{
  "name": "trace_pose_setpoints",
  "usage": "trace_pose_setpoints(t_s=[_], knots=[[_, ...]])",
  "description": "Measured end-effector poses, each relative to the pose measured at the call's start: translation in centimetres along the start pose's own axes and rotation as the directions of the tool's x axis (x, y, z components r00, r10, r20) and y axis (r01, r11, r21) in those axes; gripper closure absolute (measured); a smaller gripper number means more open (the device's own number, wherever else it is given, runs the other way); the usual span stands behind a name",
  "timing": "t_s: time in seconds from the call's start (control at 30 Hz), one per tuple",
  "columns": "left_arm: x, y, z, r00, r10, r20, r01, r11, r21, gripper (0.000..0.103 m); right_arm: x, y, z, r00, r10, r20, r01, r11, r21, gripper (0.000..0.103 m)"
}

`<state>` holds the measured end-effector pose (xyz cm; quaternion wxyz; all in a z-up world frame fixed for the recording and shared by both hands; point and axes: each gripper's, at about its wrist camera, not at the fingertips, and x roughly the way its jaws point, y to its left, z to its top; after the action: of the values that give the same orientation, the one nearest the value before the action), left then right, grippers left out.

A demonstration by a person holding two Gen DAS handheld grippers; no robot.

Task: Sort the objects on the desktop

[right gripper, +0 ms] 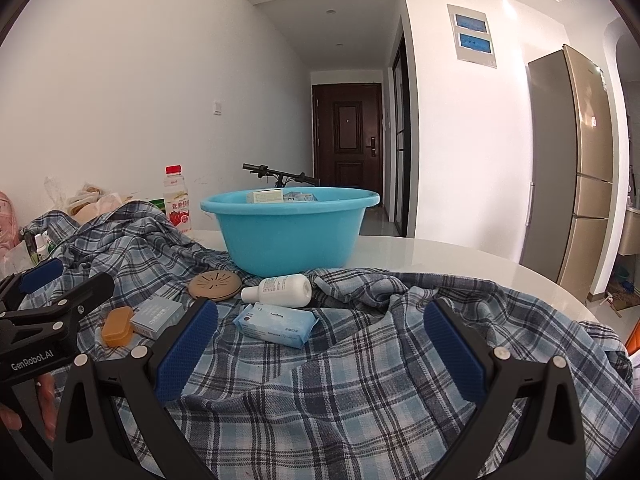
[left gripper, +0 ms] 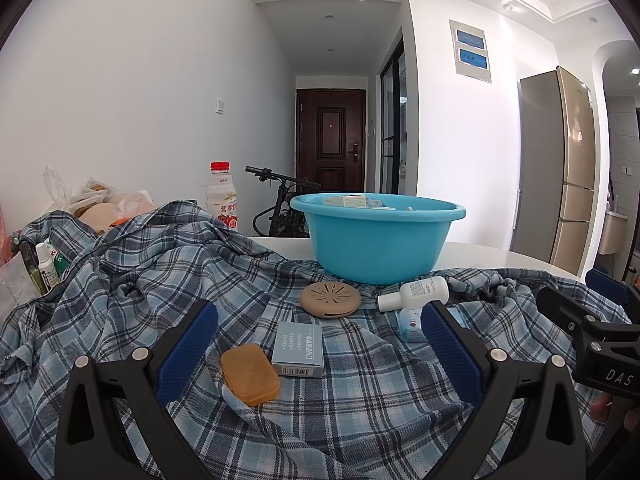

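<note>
- 2 tools hover low over a blue-and-white plaid cloth [right gripper: 340, 392] spread on the white worktop [right gripper: 460, 256]; the left tool [left gripper: 320, 356] and the right tool [right gripper: 322, 354] both have their jaws spread wide and hold nothing.
- Between the left tool's blue pads lie a translucent orange plastic soap case [left gripper: 249, 374] and, touching it, a flat grey-blue cardboard box [left gripper: 298, 349] whose long axis runs away from the camera, barcode end nearest.
- Beyond them rests a round tan slotted disc [left gripper: 330, 300].
- Beside the disc, a white plastic bottle [right gripper: 282, 290] lies on its side, long axis across the view, its cap pointing left.
- Just in front of the bottle, a pale blue tissue pack [right gripper: 276, 324] lies flat, slanting left to right.
- Behind everything stands a round turquoise plastic basin [right gripper: 290, 230] with several small boxes inside.
</note>
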<state>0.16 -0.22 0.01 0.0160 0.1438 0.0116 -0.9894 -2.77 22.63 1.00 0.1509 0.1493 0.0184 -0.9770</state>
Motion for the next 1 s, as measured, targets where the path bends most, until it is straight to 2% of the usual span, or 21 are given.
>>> trace_pose_setpoints(t_s=[0.33,1.0], knots=[[0.11,-0.53,-0.08,0.999,-0.041,-0.003,0.041,0.999,0.017,0.0,-0.01,-0.03,0.0,1.0,-0.002,0.0,0.002,1.0,0.0,0.0],[0.05,0.11,-0.08,1.0,0.013,-0.001,-0.013,1.0,-0.003,0.0,0.07,0.19,0.02,1.0,0.006,-0.002,-0.007,1.0,-0.007,0.0]])
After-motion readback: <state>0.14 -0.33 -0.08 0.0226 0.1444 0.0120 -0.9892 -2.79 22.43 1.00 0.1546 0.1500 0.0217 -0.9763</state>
